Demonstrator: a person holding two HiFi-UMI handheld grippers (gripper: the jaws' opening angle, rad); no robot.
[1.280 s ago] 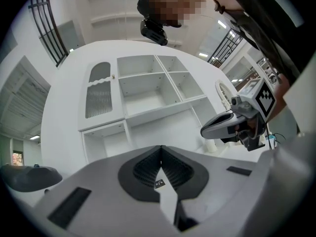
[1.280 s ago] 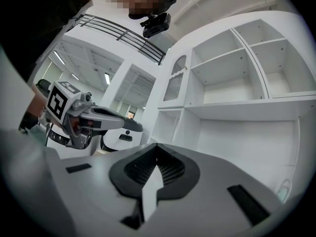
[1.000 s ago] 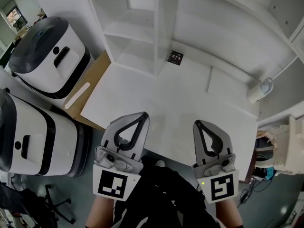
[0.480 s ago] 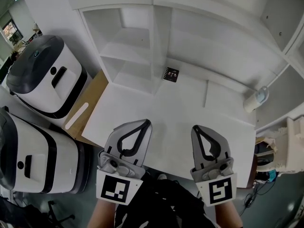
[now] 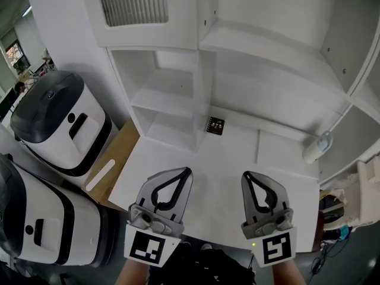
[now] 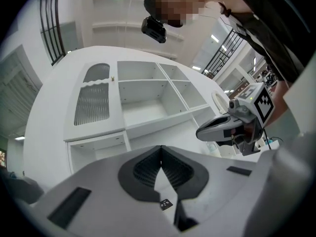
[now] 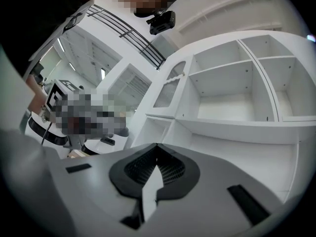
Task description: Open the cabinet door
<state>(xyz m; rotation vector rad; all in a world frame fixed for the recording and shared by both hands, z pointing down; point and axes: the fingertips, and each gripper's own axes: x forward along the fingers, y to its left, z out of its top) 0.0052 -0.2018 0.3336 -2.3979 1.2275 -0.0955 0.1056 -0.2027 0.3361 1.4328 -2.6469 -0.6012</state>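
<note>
The white cabinet's slatted door [image 5: 133, 5] is closed at the upper left of the shelf unit, above the open compartments. It also shows in the left gripper view as the slatted door [image 6: 94, 100] with a small knob [image 6: 112, 78], and in the right gripper view as the slatted door [image 7: 168, 90]. My left gripper [image 5: 187, 171] and right gripper [image 5: 246, 174] hover side by side over the white counter [image 5: 219, 159], well short of the door. Both are shut with nothing between the jaws: left gripper [image 6: 161, 147], right gripper [image 7: 157, 145].
Two white-and-black machines [image 5: 56, 123] [image 5: 35, 218] stand at the left beside a wooden board [image 5: 110, 159]. A small black card [image 5: 215, 125] lies at the back of the counter. A white bottle-like object [image 5: 314, 148] stands at the right. Open shelves [image 5: 172, 94] sit under the door.
Both grippers have moved up and forward together, still shut. The view has lifted, so the slatted door now shows at the top of the head view.
</note>
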